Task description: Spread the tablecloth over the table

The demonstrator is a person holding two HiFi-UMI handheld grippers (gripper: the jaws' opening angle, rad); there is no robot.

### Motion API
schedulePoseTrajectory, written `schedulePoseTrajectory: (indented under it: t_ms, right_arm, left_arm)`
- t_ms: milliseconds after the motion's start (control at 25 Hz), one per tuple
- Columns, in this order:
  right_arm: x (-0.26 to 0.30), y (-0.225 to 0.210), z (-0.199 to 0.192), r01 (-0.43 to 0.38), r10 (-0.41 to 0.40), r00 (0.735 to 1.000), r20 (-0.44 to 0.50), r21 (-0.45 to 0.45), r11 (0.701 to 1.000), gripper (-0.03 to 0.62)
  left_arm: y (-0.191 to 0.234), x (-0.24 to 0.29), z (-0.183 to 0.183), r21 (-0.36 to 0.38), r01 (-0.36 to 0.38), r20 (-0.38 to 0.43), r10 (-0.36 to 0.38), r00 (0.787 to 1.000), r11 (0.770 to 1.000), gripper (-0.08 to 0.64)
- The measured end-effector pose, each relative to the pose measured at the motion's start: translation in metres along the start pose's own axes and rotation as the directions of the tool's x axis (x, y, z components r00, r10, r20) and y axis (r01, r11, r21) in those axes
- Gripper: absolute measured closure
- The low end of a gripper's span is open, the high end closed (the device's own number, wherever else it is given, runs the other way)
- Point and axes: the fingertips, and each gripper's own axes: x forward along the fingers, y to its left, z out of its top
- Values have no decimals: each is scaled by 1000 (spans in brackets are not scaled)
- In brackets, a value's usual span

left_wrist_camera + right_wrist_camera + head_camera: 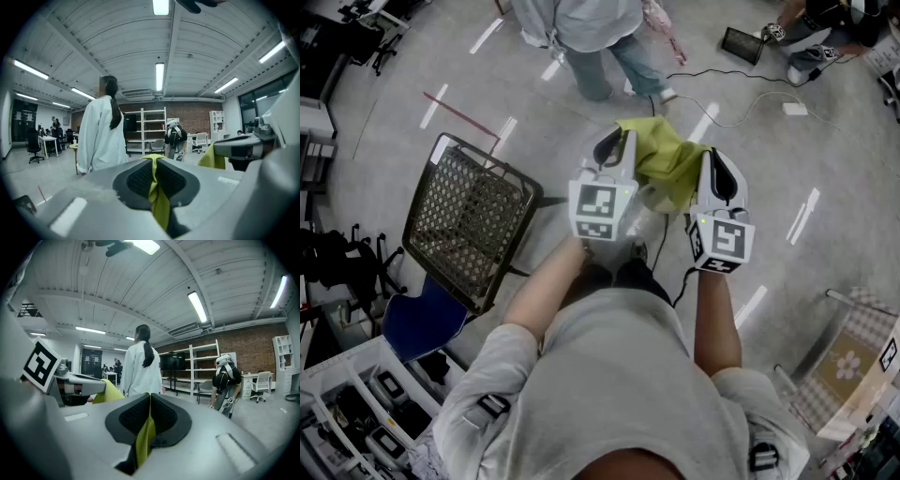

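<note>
The yellow-green tablecloth (667, 161) hangs bunched in the air in front of the person's chest, held between the two claws and well above the grey floor (384, 103). The left claw (612, 148) is clenched on one edge of it: the left gripper view shows a thin fold of cloth running up between its jaws, which press together on it. The right claw (718, 171) grips another edge the same way, with a narrow strip pinched in its jaws. The claws stand side by side, near each other. A black mesh chair (469, 220) stands on the floor to the left. At the lower right edge is what may be a table (853, 361) with a checked cover, only partly in view. A person in a pale coat (586, 23) stands ahead.
</note>
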Motion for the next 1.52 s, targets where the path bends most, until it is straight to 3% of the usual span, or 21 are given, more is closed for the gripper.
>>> schedulePoseTrajectory:
  t_ms: [320,720,1120,1520]
  right_arm:
    - [4,7,-5,-20,20,1000,-9,6,1000,583]
    - [24,31,-14,-109,110,993,-38,24,994,583]
    - [65,124,-15,-214,213,976,-54,-21,977,583]
    - [97,237,-2,-239,234,969,-77,-65,969,583]
  left_arm:
    - [4,-2,-6,-6,-1,-11,1,1000,1000,526]
    - [26,-9,-24,-9,-80,-60,79,995,997,526]
    - [119,-43,-42,-17,-157,-65,156,986,987,526]
    - [229,-86,-44,-20,-148,-45,147,988,989,526]
